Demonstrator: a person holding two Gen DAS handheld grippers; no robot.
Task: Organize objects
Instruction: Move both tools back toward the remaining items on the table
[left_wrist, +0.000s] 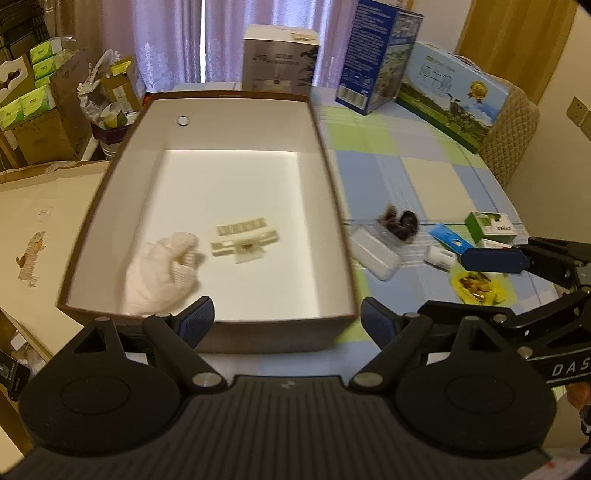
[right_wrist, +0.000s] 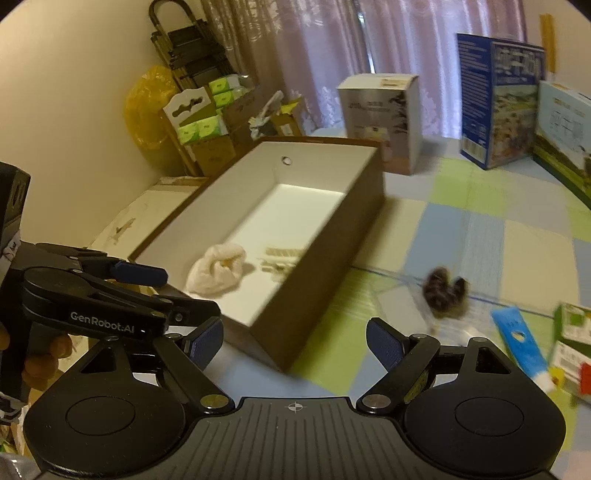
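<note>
An open brown box with white inside (left_wrist: 325, 147) (right_wrist: 369, 192) stands on the table. In it lie a white glove (left_wrist: 162, 273) (right_wrist: 218, 269) and a beige comb-like piece (left_wrist: 243, 236) (right_wrist: 280, 258). My left gripper (left_wrist: 288, 317) is open and empty at the box's near wall. My right gripper (right_wrist: 295, 339) is open and empty by the box's right near corner. Right of the box lie a dark hair clip (left_wrist: 400, 223) (right_wrist: 445, 295), a white case (left_wrist: 373, 253), a blue tube (left_wrist: 448, 236) (right_wrist: 521, 343), a green carton (left_wrist: 487, 221) (right_wrist: 574, 325) and a yellow packet (left_wrist: 476, 286).
Large cartons stand at the table's far side: a grey one (left_wrist: 280, 59) (right_wrist: 380, 122), a blue one (left_wrist: 380, 55) (right_wrist: 495, 99) and a light-blue one (left_wrist: 454, 92). Cardboard boxes with green packs (left_wrist: 33, 92) (right_wrist: 207, 125) stand left. The tablecloth (left_wrist: 424, 173) is checkered.
</note>
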